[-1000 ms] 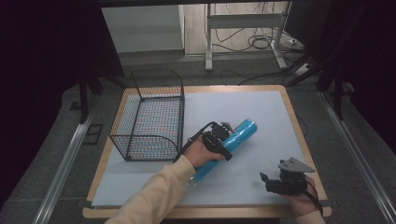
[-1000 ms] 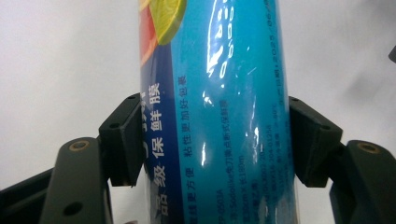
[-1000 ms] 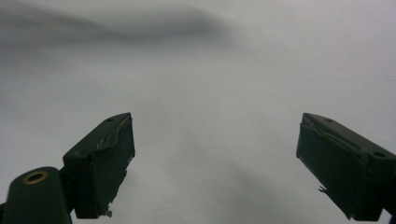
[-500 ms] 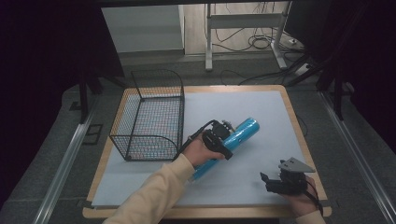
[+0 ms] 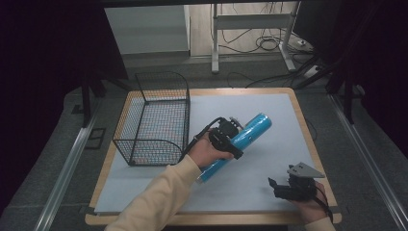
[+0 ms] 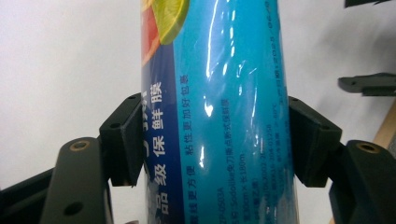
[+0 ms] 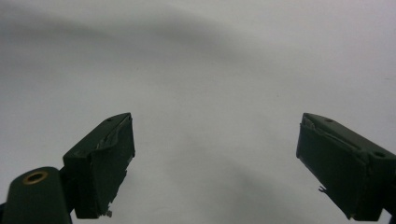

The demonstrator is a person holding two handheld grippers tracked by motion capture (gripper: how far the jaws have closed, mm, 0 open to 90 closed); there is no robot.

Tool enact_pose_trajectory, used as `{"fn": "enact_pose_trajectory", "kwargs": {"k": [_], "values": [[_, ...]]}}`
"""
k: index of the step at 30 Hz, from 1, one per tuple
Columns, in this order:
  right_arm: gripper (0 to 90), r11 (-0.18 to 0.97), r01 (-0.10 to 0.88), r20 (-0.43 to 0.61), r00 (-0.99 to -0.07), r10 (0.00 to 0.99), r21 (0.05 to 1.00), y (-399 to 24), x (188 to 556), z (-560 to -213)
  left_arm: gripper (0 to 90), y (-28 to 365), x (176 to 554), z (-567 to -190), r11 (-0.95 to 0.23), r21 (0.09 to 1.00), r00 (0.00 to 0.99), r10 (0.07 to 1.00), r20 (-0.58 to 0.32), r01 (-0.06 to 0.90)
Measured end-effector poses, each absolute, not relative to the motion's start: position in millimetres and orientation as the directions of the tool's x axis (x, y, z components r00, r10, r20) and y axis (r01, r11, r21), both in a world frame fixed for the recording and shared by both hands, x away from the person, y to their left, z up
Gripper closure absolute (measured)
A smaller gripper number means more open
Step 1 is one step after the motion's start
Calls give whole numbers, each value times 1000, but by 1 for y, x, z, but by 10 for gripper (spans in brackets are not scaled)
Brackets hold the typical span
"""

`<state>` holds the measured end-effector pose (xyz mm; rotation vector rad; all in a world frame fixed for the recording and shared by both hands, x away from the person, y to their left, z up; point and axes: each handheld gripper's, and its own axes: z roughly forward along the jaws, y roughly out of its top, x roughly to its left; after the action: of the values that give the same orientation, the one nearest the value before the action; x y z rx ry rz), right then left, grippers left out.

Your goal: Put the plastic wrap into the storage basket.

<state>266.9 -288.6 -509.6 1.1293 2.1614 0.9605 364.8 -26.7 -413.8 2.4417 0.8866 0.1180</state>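
High view overlooks table (image 5: pixel 269 115); gripper views sit close (sharing it).

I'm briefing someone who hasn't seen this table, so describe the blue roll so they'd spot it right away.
Start at the black wire basket on the left of the white-covered table. Just right of it, the left gripper is shut on a long blue roll lying slantwise. It is the one bright, glossy thing there, a cylinder wrapped in printed film with Chinese lettering.

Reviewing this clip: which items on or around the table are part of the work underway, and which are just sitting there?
In the job:
- blue roll, clamped in the left tongs
- wire basket, standing beside it, the likely destination

Idle:
- right tongs, open on the white sheet
- cables on the floor beyond the table
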Motion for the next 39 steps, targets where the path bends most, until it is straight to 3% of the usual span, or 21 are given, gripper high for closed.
{"fn": "enact_pose_trajectory", "kwargs": {"k": [27,39], "values": [[117,398,487,-111,-516,849,777,-290,267,-510,315,-30,377,-360,-597,596,772,632,-63,537],[117,399,487,-112,-517,849,777,-290,267,-510,315,-29,384,-335,-606,621,772,635,1,497]]}}
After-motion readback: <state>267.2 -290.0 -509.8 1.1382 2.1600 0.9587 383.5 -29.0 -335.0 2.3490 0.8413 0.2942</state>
